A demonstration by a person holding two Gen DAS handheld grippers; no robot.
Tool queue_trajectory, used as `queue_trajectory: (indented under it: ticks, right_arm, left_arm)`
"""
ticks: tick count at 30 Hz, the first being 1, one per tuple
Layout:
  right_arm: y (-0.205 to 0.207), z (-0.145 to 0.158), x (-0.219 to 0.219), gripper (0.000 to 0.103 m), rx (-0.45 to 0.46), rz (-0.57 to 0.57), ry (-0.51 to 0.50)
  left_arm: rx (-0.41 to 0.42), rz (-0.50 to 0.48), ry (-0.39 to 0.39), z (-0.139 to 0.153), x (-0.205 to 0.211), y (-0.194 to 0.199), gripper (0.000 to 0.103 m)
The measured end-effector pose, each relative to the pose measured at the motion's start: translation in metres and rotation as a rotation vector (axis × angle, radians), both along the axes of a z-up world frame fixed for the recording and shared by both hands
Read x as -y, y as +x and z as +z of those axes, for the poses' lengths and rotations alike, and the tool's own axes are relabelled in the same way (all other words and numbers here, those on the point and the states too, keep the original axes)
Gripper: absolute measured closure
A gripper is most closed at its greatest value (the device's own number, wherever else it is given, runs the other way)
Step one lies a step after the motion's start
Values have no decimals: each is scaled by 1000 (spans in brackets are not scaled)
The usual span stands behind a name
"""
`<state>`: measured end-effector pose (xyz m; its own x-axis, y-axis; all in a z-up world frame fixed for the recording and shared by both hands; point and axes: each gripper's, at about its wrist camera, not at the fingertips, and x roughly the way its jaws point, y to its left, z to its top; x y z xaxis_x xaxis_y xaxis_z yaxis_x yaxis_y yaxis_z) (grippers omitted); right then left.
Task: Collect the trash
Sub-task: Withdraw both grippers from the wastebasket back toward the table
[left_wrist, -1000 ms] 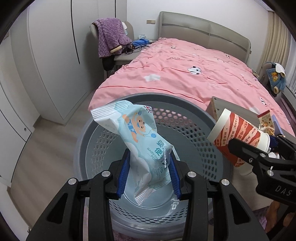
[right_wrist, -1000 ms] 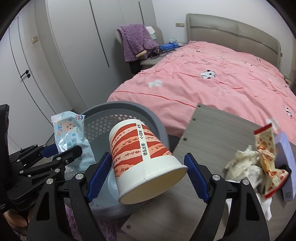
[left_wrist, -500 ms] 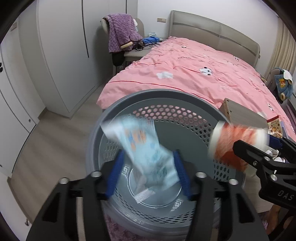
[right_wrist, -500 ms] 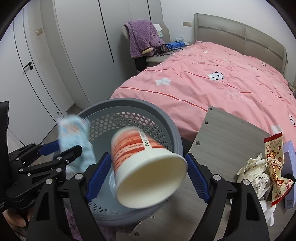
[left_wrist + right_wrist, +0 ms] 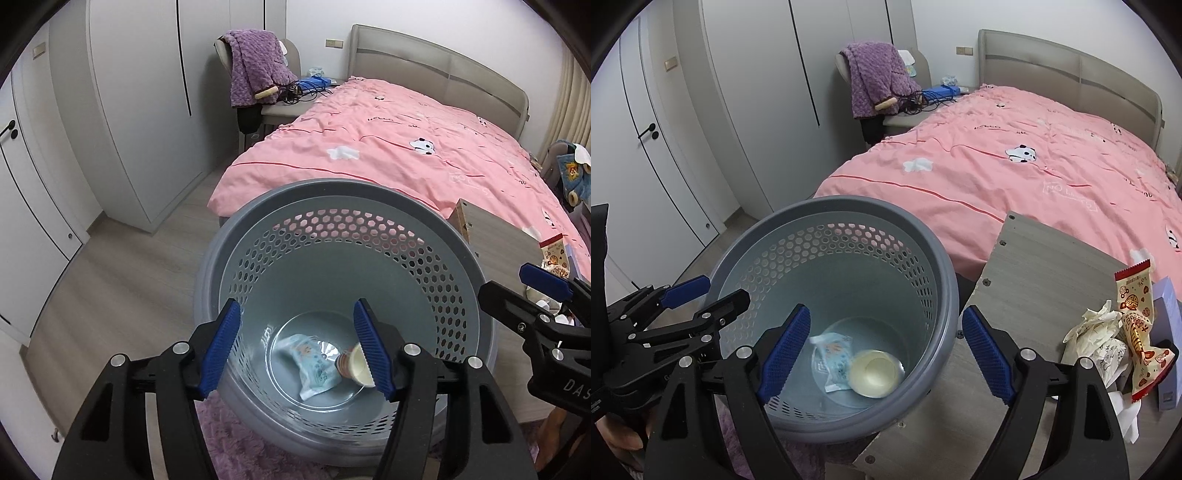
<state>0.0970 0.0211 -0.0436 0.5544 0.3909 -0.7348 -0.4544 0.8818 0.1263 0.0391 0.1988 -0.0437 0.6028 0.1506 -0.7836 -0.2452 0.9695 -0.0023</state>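
A grey perforated trash basket (image 5: 332,192) (image 5: 945,280) stands on the floor. At its bottom lie a light-blue wipes packet (image 5: 314,363) (image 5: 833,354) and a red-and-white paper cup (image 5: 356,367) (image 5: 873,373) on its side. My left gripper (image 5: 297,347) (image 5: 701,295) is open and empty above the basket. My right gripper (image 5: 882,354) (image 5: 517,284) is open and empty over the basket's right rim. On the grey table (image 5: 1041,273), a red snack wrapper (image 5: 1139,332) and crumpled white paper (image 5: 1097,339) lie at the right.
A bed with a pink cover (image 5: 406,147) stands behind the basket. A chair with a purple blanket (image 5: 255,70) is at the back. White wardrobes (image 5: 129,110) line the left. A purple rug (image 5: 236,443) lies under the basket. A pale purple box (image 5: 1169,343) sits on the table.
Both grippers opened. The wipes packet dropped from the left gripper and the paper cup from the right gripper; both now lie at the bottom of the basket.
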Motion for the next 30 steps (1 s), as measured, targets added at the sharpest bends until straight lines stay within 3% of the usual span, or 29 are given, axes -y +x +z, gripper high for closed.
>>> queue_trajectory:
  ticks: [30]
  right_arm:
    - [-21, 11, 14, 20, 24, -21, 5]
  left_arm:
    - [42, 18, 52, 18, 8, -23, 38]
